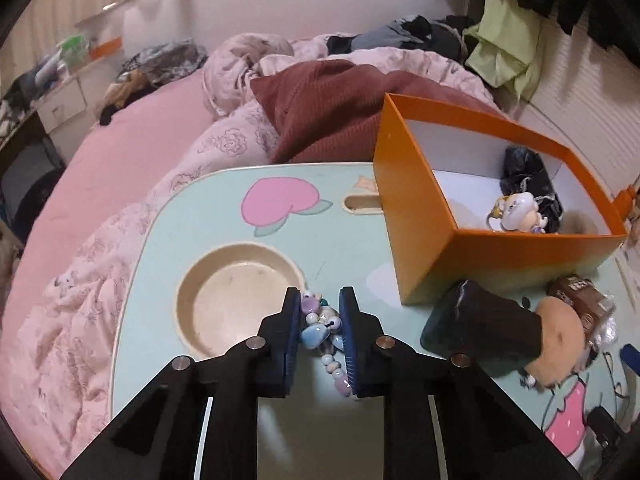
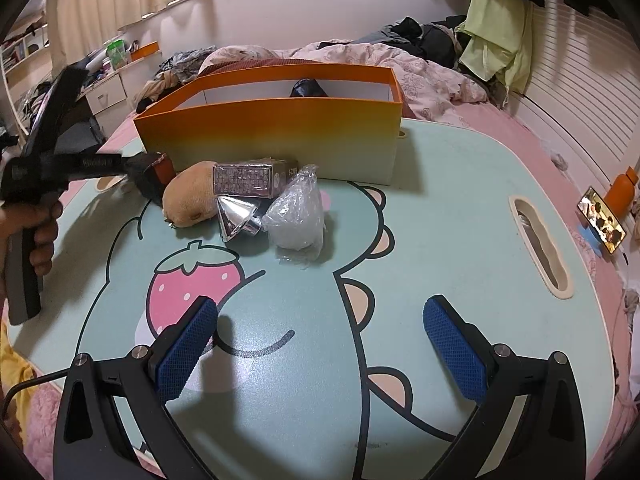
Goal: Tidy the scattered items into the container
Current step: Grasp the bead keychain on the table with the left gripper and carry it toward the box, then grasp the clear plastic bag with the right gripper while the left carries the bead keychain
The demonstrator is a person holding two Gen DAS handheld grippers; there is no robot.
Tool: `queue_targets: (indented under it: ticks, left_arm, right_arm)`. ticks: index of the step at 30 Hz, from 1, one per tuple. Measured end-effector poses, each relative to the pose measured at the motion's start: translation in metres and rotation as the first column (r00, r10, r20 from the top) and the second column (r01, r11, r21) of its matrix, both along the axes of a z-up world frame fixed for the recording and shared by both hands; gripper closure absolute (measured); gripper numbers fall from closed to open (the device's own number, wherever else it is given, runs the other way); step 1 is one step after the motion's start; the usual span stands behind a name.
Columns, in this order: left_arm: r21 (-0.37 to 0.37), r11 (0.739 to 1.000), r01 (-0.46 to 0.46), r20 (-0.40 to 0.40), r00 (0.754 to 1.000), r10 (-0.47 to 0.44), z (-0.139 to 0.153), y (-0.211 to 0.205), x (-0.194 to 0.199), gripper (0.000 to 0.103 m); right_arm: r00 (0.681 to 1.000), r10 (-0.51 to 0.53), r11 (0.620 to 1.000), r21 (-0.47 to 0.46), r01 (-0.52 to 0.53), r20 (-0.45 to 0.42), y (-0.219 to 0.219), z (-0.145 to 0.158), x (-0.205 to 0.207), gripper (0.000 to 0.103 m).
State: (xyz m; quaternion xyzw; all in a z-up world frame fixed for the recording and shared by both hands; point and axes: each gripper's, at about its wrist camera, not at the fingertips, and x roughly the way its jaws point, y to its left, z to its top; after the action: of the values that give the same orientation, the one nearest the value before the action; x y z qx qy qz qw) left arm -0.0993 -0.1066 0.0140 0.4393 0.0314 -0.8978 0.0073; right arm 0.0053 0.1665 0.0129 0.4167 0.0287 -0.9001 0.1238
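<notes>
We see our left gripper closed on a beaded bracelet, pastel beads pinched between the two blue pads, above the lap table just beside its round cup recess. Our right gripper hangs with its jaws spread wide and nothing between them, over the bare middle of the table with free surface all around it.

One orange box stands at the table's far edge, open at the top; inside we count two things, a black bag and a small pale figure keychain. In front of the box lie five loose items in one cluster: a tan plush, a dark printed carton resting on it, a silver cone, a clear plastic packet, and a dark pouch nearest the left gripper. The cluster touches or nearly touches the box's near wall.

A slot is cut near the table's right edge. Beyond that edge a phone stands lit beside an orange bottle. A pink quilt borders the left edge.
</notes>
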Motion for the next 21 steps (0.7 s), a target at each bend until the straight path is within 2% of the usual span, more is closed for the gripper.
queue_targets:
  ticks: [3, 6, 10, 12, 14, 16, 20, 21]
  left_arm:
    - [0.156, 0.987, 0.022, -0.039, 0.999, -0.017, 0.009, -0.016, 0.019, 0.088]
    - [0.208, 0.977, 0.040, -0.093, 0.995, -0.021, 0.019, -0.016, 0.048, 0.088]
    - [0.287, 0.954, 0.083, -0.133, 0.990, -0.046, 0.025, -0.002, 0.086, 0.088]
    - [0.294, 0.948, 0.120, -0.138, 0.987, -0.082, 0.023, 0.010, 0.099, 0.088]
    - [0.259, 0.956, 0.137, -0.123, 0.987, -0.108, 0.019, 0.022, 0.106, 0.088]
    - [0.247, 0.958, 0.144, -0.112, 0.986, -0.119, 0.016, 0.028, 0.109, 0.088]
    - [0.262, 0.952, 0.159, -0.111, 0.985, -0.134, 0.013, 0.035, 0.110, 0.088]
    - [0.258, 0.953, 0.161, -0.112, 0.984, -0.136, 0.014, 0.036, 0.110, 0.088]
  right_arm:
    - [1.000, -0.002, 1.000, -0.013, 0.002, 0.001, 0.002, 0.000, -0.001, 0.000]
    - [1.000, -0.002, 0.999, -0.054, 0.002, -0.002, 0.007, 0.001, -0.001, 0.000]
    - [1.000, 0.004, 0.987, -0.159, -0.002, 0.012, 0.018, 0.005, -0.006, 0.000]
    - [0.999, -0.002, 0.974, -0.224, 0.009, 0.033, 0.026, 0.009, -0.016, 0.002]
    - [0.999, -0.032, 0.970, -0.242, 0.038, 0.027, 0.031, 0.013, -0.025, 0.013]
    - [0.999, -0.020, 0.972, -0.234, 0.026, 0.029, 0.029, 0.018, -0.035, 0.028]
    - [1.000, 0.005, 0.982, -0.188, -0.001, 0.022, 0.017, 0.021, -0.049, 0.037]
    - [0.999, 0.017, 0.983, -0.182, -0.012, 0.031, 0.014, 0.018, -0.052, 0.041]
